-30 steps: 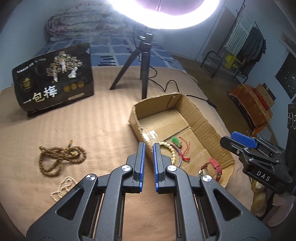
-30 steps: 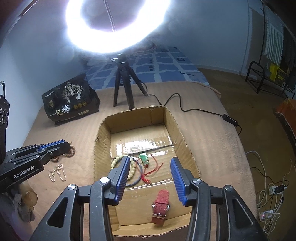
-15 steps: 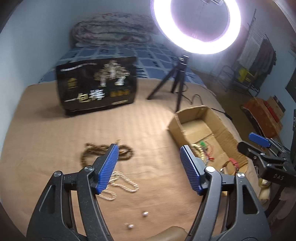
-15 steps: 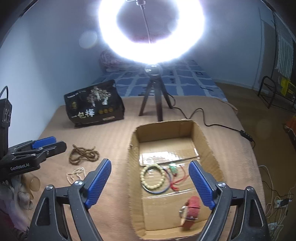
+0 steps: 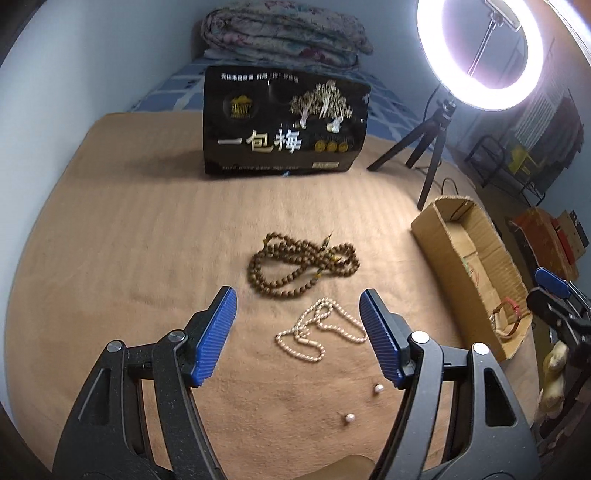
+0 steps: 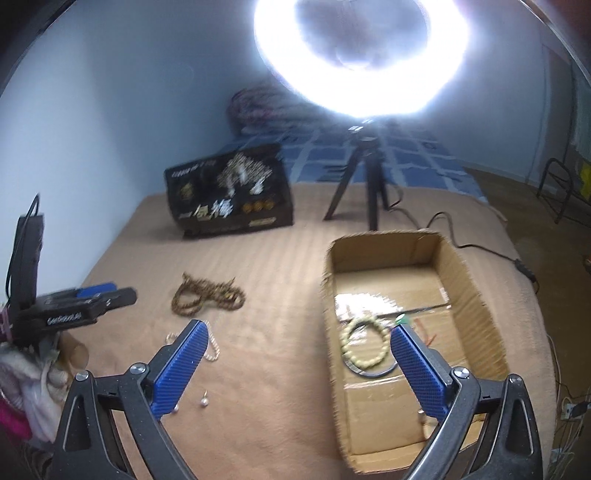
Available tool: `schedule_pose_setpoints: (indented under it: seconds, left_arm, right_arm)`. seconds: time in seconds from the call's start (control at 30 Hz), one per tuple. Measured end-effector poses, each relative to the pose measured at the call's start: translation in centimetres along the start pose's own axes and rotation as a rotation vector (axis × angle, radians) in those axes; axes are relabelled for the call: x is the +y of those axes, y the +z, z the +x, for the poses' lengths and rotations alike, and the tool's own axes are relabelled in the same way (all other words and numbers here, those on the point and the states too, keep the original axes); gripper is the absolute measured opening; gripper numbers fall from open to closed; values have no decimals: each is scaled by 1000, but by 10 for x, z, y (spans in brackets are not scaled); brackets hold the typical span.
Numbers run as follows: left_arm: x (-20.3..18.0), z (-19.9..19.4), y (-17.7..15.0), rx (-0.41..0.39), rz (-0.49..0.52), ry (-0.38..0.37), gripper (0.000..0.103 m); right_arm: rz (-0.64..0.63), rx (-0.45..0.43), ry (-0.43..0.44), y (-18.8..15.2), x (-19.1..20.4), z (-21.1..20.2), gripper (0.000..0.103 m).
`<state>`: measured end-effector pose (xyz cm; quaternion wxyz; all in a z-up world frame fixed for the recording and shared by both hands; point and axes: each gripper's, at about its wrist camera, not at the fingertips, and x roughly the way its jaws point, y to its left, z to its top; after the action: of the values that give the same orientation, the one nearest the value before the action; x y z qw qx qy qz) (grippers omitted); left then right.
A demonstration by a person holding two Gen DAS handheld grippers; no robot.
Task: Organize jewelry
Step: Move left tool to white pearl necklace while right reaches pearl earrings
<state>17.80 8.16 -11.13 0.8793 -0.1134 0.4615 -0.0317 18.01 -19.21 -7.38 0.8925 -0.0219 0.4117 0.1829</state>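
Note:
My left gripper (image 5: pixel 298 336) is open and empty, just above a pearl necklace (image 5: pixel 317 330) on the tan blanket. A brown bead necklace (image 5: pixel 303 267) lies just beyond it. Two loose pearl earrings (image 5: pixel 379 388) lie near the right finger. The cardboard box (image 5: pixel 467 266) stands to the right. My right gripper (image 6: pixel 297 365) is open and empty, over the box's left wall (image 6: pixel 330 332). In the box lie a pale bead bracelet (image 6: pixel 364 347) and a dark ring. The brown necklace (image 6: pixel 207 295) also shows in the right wrist view.
A black snack bag (image 5: pixel 284 125) stands at the back of the blanket. A ring light on a tripod (image 5: pixel 428 147) stands behind the box, its cable trailing right. Folded bedding (image 5: pixel 284 33) lies further back. The left gripper (image 6: pixel 74 306) shows at the left of the right wrist view.
My left gripper opened and swung left from the box to the necklaces. My right gripper opened wider, rose and shifted left over the box's left wall.

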Motion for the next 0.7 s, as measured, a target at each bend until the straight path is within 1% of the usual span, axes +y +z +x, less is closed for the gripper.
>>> schedule_pose_setpoints:
  seconds: [0.03,0.17,0.27,0.37,0.5,0.57,0.63,0.7]
  left_arm:
    - [0,2,-2,9,7,-3,71]
    - [-2,18,-10,56,34,-26,71]
    - [-2,29,-15,91,37,-40,71]
    - [-1,41,-21,125,33,-51,71]
    - [-4,52,-25,151,56,-53,64]
    - [-6,57,-25,163,60,-54,64]
    - [-5,62,-27,177,48,-51,64]
    - [-1,66,-29,201,19,-57,64]
  right_arm:
    - [-14,18,11,-3,6,4,100]
    - [-67,77,41,-15,22,19,91]
    - [-94,120,59,-26,31,30,87]
    - [-135,165,87,-36,40,41,78]
    - [-168,198,111,-46,49,49,71]
    - [-171,218,133,-50,52,53,68]
    - [-174,240,149,-55,56,59,65]
    - [-188,263,156,-59,60,64,60]
